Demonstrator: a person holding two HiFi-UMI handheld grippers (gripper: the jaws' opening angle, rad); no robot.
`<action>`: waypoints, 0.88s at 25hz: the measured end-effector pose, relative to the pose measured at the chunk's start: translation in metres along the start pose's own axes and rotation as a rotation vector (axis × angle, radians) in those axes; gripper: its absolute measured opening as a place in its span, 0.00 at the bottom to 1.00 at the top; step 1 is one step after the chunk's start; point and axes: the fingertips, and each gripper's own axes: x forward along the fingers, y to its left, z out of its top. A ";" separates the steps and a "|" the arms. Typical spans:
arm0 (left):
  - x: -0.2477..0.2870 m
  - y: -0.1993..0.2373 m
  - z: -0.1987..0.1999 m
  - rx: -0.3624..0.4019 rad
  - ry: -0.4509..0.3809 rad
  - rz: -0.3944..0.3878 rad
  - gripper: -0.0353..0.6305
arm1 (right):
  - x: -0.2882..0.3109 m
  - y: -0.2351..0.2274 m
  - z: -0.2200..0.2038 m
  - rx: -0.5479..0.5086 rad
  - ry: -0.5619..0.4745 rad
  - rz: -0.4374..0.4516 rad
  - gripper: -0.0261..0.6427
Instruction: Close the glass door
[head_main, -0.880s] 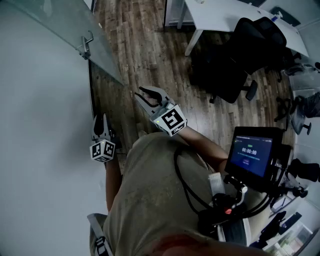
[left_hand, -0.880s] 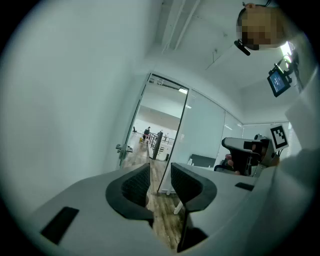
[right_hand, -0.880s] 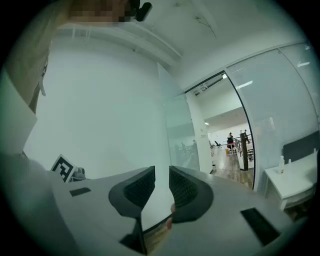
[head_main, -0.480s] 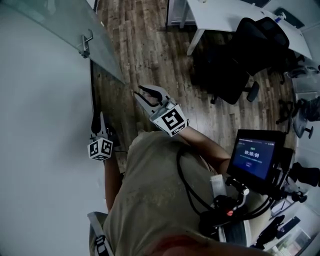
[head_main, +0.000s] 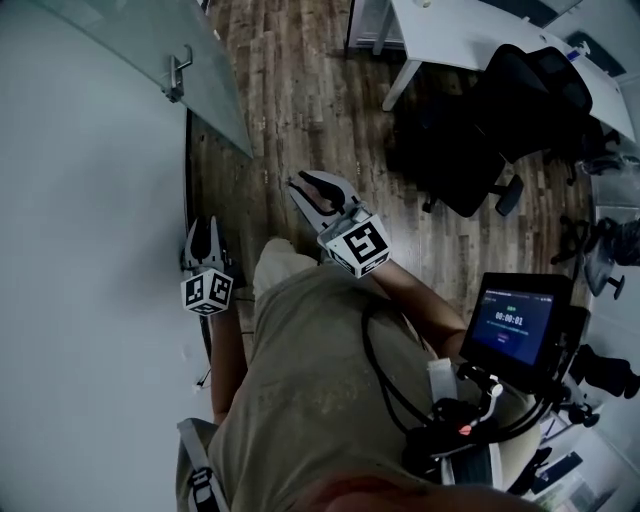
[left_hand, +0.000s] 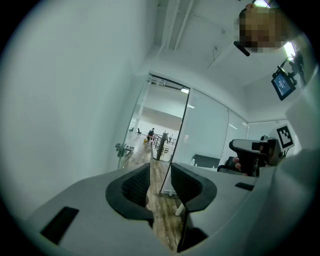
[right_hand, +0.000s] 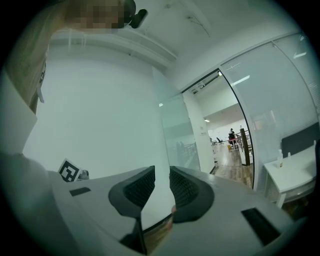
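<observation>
The glass door (head_main: 212, 95) stands ajar at the upper left of the head view, its metal handle (head_main: 178, 70) on the near face. My left gripper (head_main: 204, 226) is held close to the white wall, well short of the door, open with nothing between its jaws. My right gripper (head_main: 312, 182) hovers over the wood floor to the right of the door's edge, also open and empty. In the left gripper view the left gripper (left_hand: 160, 172) points at the doorway, with the handle (left_hand: 121, 148) far off to the left. The right gripper (right_hand: 161, 176) faces the wall and the glass door (right_hand: 175, 131).
A white wall (head_main: 80, 250) runs along the left. A black office chair (head_main: 480, 130) and a white desk (head_main: 470, 40) stand at the right on the wood floor (head_main: 290, 90). A small screen (head_main: 510, 325) hangs on the person's chest rig.
The whole view has shifted a little, with the door and both grippers sitting slightly further right in the head view. Both grippers remain empty.
</observation>
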 end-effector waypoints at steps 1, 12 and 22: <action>0.001 -0.002 -0.001 -0.002 0.007 0.002 0.27 | 0.000 -0.003 0.000 0.006 0.007 0.000 0.18; 0.064 0.031 0.025 -0.005 0.048 -0.010 0.27 | 0.059 -0.030 0.014 0.016 0.021 -0.014 0.18; 0.136 0.092 0.050 0.002 0.045 -0.061 0.27 | 0.140 -0.043 0.007 0.002 0.031 -0.048 0.18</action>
